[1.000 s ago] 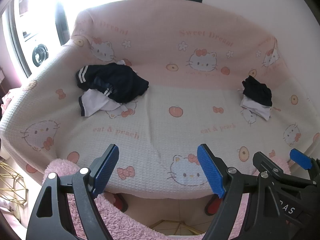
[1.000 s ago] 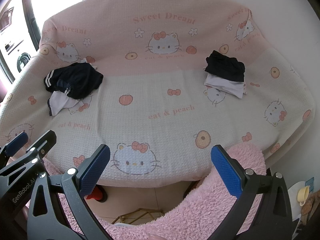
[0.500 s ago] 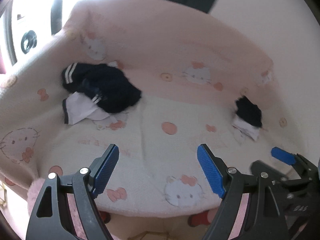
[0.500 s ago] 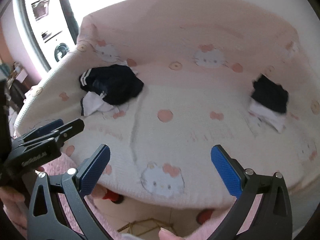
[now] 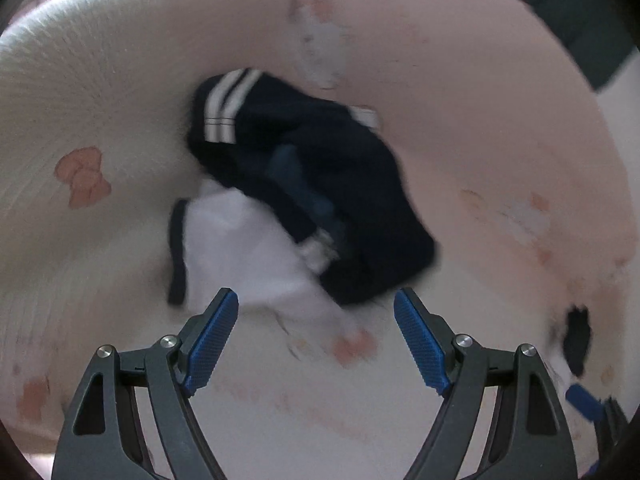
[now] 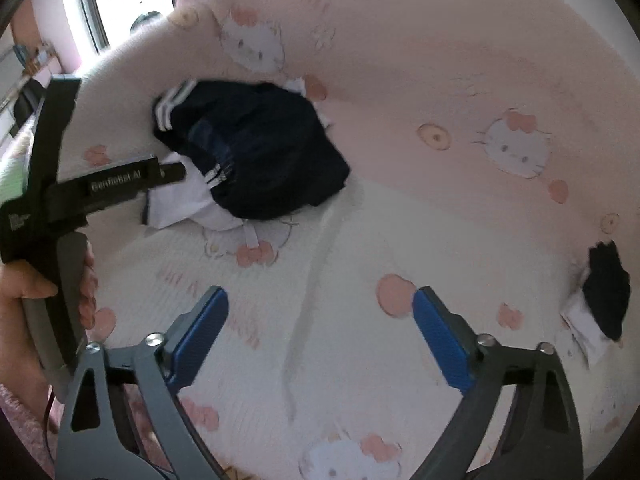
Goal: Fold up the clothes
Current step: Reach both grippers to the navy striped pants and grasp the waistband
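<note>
A crumpled pile of clothes lies on the sofa: a navy garment with white stripes (image 5: 320,176) on top of a white garment (image 5: 244,252). In the right wrist view the navy garment (image 6: 260,152) and the white one (image 6: 184,200) sit at upper left. My left gripper (image 5: 316,336) is open and empty, just short of the pile's near edge; its body (image 6: 116,184) shows reaching the pile from the left. My right gripper (image 6: 320,336) is open and empty over the bare seat, well short of the pile.
The sofa wears a pink and white cat-print cover (image 6: 400,240). A small folded stack of dark over white clothes (image 6: 604,296) lies at the far right of the seat, also in the left wrist view (image 5: 576,336). A window (image 6: 120,0) is at upper left.
Both grippers have moved forward and left toward the crumpled pile, which now fills the left wrist view. Both stay open and empty.
</note>
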